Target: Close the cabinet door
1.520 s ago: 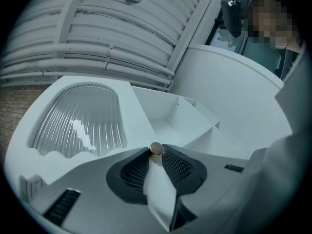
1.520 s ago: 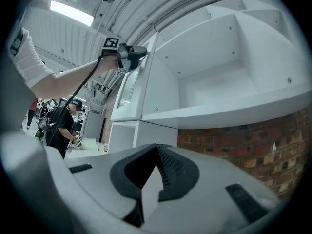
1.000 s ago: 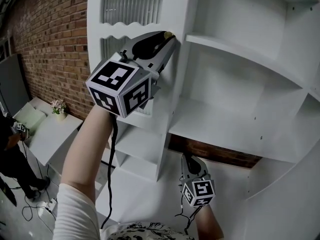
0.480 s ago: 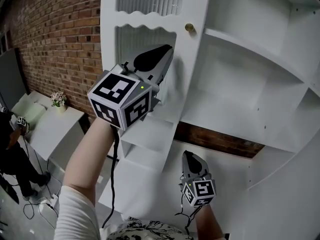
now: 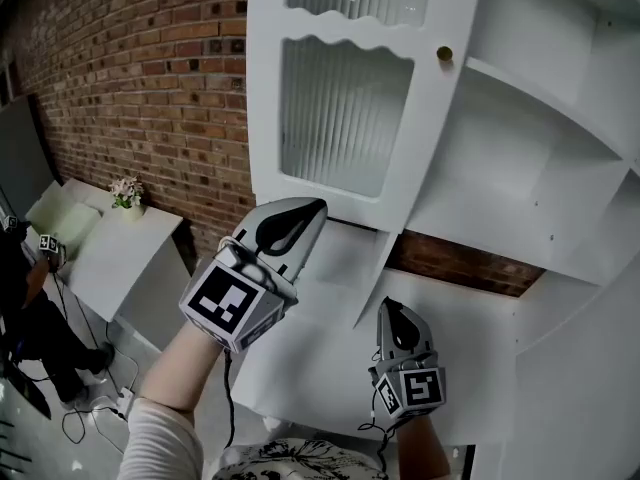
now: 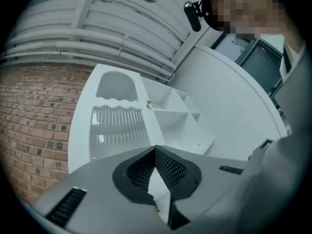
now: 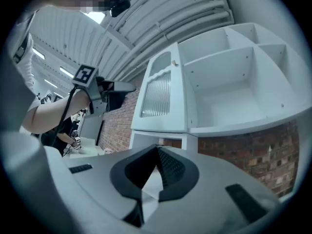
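Note:
The white cabinet door (image 5: 345,118) with ribbed glass panels stands swung open at the left of the bare shelves (image 5: 520,168). Its brass knob (image 5: 444,54) is at the door's free edge, untouched. My left gripper (image 5: 310,208) hangs below the door, apart from it; its jaws have just been closing and are shut with nothing between them. My right gripper (image 5: 392,308) is lower, in front of the cabinet's base, shut and empty. The left gripper view shows the door (image 6: 117,126) and knob (image 6: 148,105) beyond my left gripper (image 6: 155,147). The right gripper view shows the door (image 7: 158,94) above my right gripper (image 7: 157,146).
A brick wall (image 5: 130,78) runs behind the cabinet at the left. A low white side table (image 5: 110,258) with a small flower pot (image 5: 125,193) stands by the wall. A person (image 5: 25,308) stands at the far left, with cables on the floor nearby.
My left gripper was up at the knob; it has come off it, dropped well below the door and shut. The right gripper shifted slightly. The door's face now shows more fully.

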{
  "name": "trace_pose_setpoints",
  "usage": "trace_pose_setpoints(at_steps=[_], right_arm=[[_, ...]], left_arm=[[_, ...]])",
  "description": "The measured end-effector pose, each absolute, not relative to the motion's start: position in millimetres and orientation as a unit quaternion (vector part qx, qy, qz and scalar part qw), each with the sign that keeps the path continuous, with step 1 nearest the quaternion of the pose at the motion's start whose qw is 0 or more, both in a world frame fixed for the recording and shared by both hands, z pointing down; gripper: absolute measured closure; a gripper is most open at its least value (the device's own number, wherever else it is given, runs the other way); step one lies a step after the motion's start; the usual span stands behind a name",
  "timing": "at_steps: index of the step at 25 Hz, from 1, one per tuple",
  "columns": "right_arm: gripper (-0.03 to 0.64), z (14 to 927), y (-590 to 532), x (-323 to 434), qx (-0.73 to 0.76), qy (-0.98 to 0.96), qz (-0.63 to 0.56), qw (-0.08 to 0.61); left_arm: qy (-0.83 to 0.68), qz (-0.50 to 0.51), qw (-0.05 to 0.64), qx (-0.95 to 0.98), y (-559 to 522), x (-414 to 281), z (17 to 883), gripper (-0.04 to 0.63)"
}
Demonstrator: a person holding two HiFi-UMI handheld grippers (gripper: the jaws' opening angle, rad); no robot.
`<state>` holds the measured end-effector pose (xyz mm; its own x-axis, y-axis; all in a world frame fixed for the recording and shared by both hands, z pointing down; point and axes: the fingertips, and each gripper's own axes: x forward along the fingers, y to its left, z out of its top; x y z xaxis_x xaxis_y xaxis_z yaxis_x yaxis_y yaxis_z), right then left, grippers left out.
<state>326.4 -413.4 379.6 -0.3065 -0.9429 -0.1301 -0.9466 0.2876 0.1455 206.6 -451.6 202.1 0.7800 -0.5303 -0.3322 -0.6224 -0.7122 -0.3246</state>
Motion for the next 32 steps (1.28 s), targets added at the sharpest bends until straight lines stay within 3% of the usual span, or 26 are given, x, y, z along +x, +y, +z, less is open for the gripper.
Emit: trace_pose_setpoints(at_steps=[7,15,22,32], right_arm=[[0.611,384,-392,284,-0.606,0.789,0.099,0.003],[0.611,402,-364,258,-0.624,0.777,0.085,-0.008],[0.611,409,-349,248,-0.636,0.768,0.071,-0.013],[0.611,419,-348,239,-0.634,0.770,0.066,-0.012]], left_arm=[[0.293,0.078,0.166,-0.938,-427,173,291,0.589],[0.306,0.040,0.060,-0.949,-420,140,396,0.589],[0.319,0.043,0.024,-0.946,-412,119,414,0.589],[0.324,0.054,0.029,-0.944,-409,102,411,0.589]])
